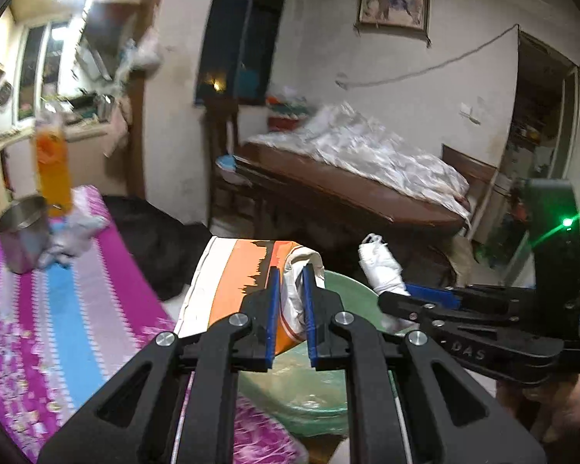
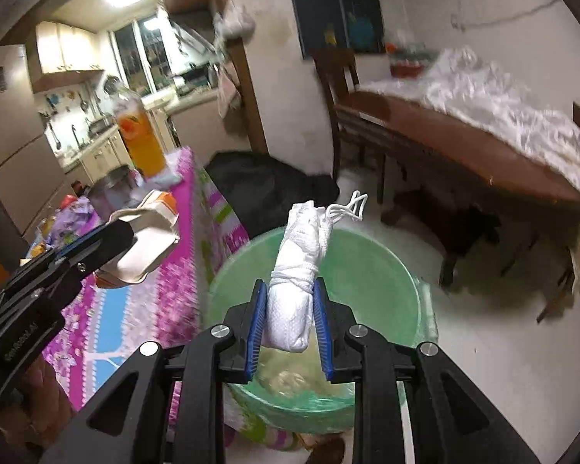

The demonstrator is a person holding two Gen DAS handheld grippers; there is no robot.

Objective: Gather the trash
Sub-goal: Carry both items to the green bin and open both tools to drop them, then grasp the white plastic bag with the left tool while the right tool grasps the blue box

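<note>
Both pieces are picked up but not yet dropped: the left gripper (image 1: 290, 309) clamps an orange-and-white carton (image 1: 247, 274) beside the green bin (image 2: 367, 270), while the right gripper (image 2: 288, 313) pinches a white wad (image 2: 295, 270) above it.

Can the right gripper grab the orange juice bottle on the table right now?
Probably not. The right gripper is already shut on a white tied bundle over the green bin. The orange bottle stands far back on the table, past the left gripper.

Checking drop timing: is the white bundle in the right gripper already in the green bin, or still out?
Out. The white bundle is clamped in the right gripper, above the green bin.
</note>
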